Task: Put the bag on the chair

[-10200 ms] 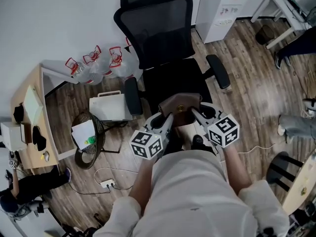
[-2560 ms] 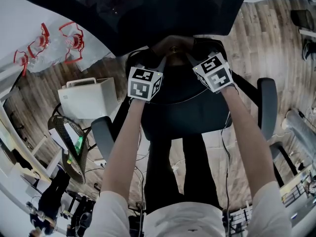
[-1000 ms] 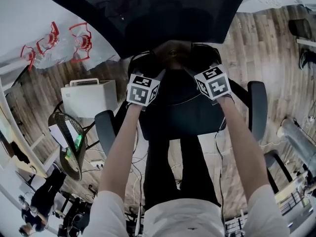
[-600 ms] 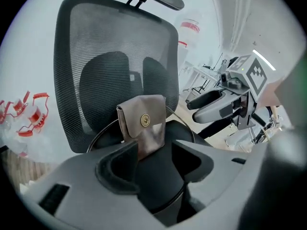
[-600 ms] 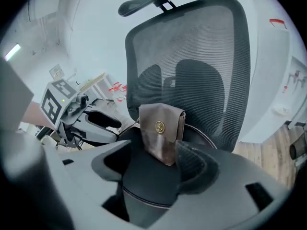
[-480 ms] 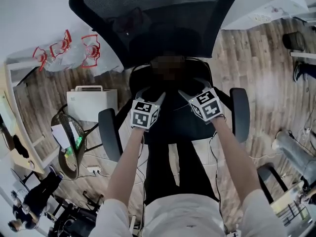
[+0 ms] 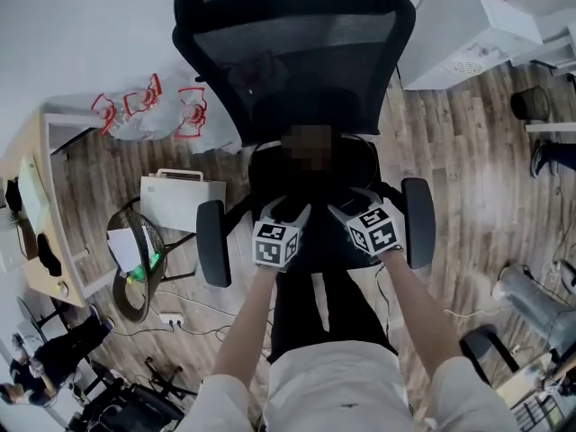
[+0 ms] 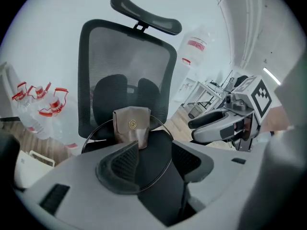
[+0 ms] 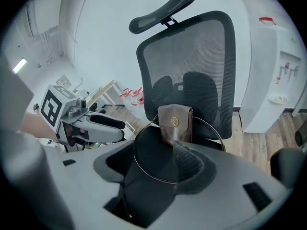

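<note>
Bag (image 8: 131,123) stood on chair (image 7: 297,61) seat, leaning against the backrest. Left gripper (image 8: 156,151) released, empty. Right gripper (image 9: 152,159) empty too, jaws just narrowed slightly. Likely risk: loose strap (image 9: 134,152) loop snagging a jaw, toppling the bag.

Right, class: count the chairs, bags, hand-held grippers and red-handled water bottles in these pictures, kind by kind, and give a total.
Chair: 1
Bag: 1
Grippers: 2
Red-handled water bottles: 3
Total: 7

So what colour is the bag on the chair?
Brown, with a small round gold-coloured emblem on its flap; the bag shows best in the right gripper view.
</note>
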{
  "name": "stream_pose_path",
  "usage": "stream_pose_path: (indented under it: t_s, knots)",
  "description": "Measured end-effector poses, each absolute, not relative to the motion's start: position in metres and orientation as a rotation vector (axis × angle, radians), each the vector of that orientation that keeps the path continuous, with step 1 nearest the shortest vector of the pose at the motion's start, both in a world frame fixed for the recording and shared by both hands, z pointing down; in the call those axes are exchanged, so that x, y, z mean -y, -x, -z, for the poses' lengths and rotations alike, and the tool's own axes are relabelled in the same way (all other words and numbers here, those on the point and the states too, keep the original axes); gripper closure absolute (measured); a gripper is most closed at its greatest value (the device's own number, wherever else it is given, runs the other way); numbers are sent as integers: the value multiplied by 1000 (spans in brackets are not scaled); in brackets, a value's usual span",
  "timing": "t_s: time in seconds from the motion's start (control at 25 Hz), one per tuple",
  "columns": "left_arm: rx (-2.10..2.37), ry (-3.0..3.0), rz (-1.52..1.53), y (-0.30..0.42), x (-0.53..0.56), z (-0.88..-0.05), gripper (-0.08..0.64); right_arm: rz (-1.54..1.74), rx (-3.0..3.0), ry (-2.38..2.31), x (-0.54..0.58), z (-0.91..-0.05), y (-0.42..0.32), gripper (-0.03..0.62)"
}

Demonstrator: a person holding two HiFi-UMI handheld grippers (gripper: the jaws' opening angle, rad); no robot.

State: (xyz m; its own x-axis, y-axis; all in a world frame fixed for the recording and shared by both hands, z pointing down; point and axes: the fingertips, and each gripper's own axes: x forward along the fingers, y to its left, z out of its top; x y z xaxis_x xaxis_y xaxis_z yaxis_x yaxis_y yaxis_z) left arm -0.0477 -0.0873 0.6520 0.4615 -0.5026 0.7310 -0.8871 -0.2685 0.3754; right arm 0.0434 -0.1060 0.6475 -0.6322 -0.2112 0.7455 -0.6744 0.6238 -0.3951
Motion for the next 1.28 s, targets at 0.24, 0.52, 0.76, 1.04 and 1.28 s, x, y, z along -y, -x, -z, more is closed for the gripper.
stream_pose_path:
  t_s: [0.24,0.52,0.76,1.04,1.28]
  knots:
    - [1218,-1954,-640,39,64,-612,356,-951,2207,-699,86,-614,-53,354]
    - [1205,-1976,-624,26,39,-581,358,-963,2226,-730,68,-585,-61,401]
    - [1196,-2009,-559,25,30,-551,373,-941,2251,-811,55,-556,-61,443]
    - [1196,-2157,-478,24,23,-492,421,-890,2294,-900,32,-513,-57,490]
    - [1215,-2248,-384,41,-12,-441,482,-821,2362,-975,-2,-466,-43,546]
